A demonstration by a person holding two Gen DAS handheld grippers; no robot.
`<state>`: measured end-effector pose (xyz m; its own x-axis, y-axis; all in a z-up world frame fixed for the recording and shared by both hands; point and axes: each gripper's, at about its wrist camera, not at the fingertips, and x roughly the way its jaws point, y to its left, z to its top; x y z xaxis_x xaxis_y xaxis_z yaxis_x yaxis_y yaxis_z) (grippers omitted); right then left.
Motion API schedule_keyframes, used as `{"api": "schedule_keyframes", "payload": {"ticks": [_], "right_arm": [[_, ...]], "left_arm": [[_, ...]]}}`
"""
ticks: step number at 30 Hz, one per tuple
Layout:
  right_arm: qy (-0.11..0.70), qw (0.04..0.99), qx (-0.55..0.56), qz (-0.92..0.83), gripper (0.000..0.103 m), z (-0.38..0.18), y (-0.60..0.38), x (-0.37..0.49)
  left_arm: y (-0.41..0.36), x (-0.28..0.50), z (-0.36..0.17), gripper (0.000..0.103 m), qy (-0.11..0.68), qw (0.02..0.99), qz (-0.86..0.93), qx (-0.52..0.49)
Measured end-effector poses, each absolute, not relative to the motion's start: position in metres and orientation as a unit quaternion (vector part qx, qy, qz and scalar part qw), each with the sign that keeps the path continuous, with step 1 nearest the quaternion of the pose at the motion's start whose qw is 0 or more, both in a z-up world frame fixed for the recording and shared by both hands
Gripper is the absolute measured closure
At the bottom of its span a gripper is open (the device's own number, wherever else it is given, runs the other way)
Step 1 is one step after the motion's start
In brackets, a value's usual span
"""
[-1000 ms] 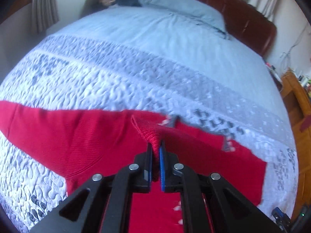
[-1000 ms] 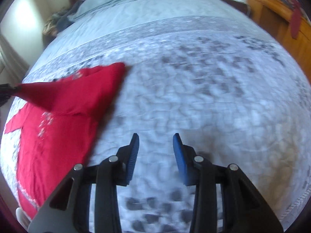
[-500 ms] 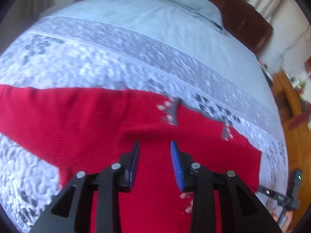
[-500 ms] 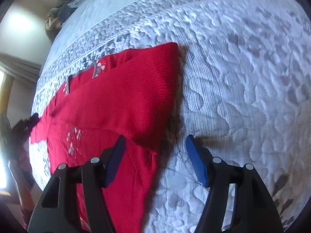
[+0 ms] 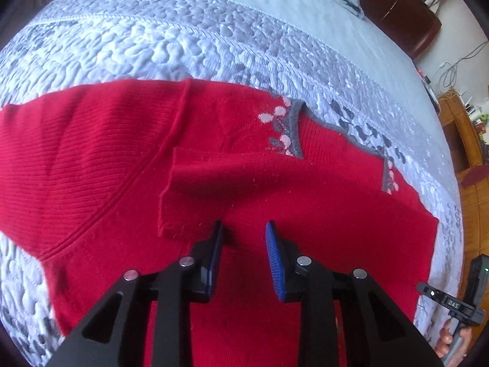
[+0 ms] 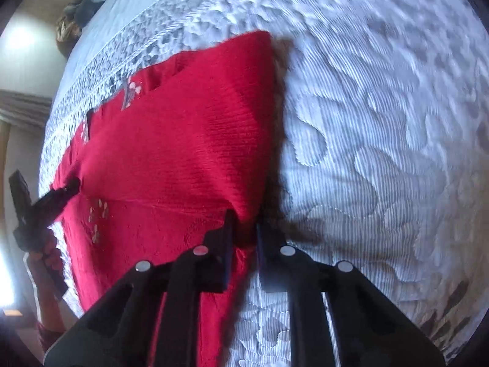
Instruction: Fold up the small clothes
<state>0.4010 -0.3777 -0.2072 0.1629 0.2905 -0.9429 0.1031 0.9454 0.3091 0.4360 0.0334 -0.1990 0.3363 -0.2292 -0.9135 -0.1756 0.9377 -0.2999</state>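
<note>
Red knit sweater point(image 5: 232, 189) lies flat on the quilted bed point(image 5: 183, 39), one sleeve folded in. Left hand-held gripper point(image 5: 243, 232) gapes empty above the sleeve cuff. Right hand-held gripper point(image 6: 244, 223) nearly closed on the sweater's side fold; grip deep, lift evenly. Only the left view shows the neckline trim clearly.

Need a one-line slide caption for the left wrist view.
Open left tongs hover over the folded-in sleeve of a red sweater on the quilted bedspread.

The red sweater point(image 5: 275, 189) runs off the left wrist view's near and left edges. Motion blur smears the bedspread point(image 6: 382, 107) in the right wrist view, and far clutter point(image 6: 68, 21) is unreadable.
</note>
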Motion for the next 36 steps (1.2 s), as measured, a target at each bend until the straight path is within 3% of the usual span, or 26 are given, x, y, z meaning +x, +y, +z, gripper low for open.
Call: {"api": "schedule_keyframes", "payload": {"ticks": [1, 2, 6, 18, 28, 29, 32, 33, 36], "right_arm": [[0.635, 0.759, 0.135, 0.048, 0.067, -0.198, -0.376, 0.397], [0.626, 0.769, 0.119, 0.036, 0.064, -0.191, -0.375, 0.393], [0.587, 0.808, 0.048, 0.010, 0.063, -0.155, -0.359, 0.370], [0.609, 0.780, 0.015, 0.144, 0.064, -0.156, -0.243, 0.351], [0.614, 0.775, -0.019, 0.146, 0.064, -0.171, -0.208, 0.344], [0.613, 0.777, -0.021, 0.142, 0.064, -0.170, -0.208, 0.344], [0.611, 0.778, -0.020, 0.142, 0.064, -0.171, -0.209, 0.343], [0.611, 0.778, -0.021, 0.142, 0.064, -0.172, -0.209, 0.343], [0.610, 0.779, -0.023, 0.143, 0.064, -0.172, -0.210, 0.339]], "left_arm": [[0.039, 0.432, -0.194, 0.064, 0.574, 0.800, -0.017, -0.175], [0.050, 0.423, -0.182, 0.054, 0.563, 0.808, -0.015, -0.171], [0.113, 0.395, -0.161, 0.046, 0.545, 0.821, 0.024, -0.171], [0.380, 0.344, -0.161, 0.042, 0.519, 0.769, 0.270, -0.258], [0.471, 0.348, -0.174, 0.043, 0.447, 0.762, 0.289, -0.368], [0.476, 0.348, -0.174, 0.044, 0.439, 0.763, 0.290, -0.374], [0.485, 0.353, -0.177, 0.083, 0.433, 0.763, 0.308, -0.368], [0.487, 0.352, -0.177, 0.091, 0.428, 0.764, 0.307, -0.374], [0.483, 0.349, -0.168, 0.094, 0.405, 0.774, 0.306, -0.378]]}}
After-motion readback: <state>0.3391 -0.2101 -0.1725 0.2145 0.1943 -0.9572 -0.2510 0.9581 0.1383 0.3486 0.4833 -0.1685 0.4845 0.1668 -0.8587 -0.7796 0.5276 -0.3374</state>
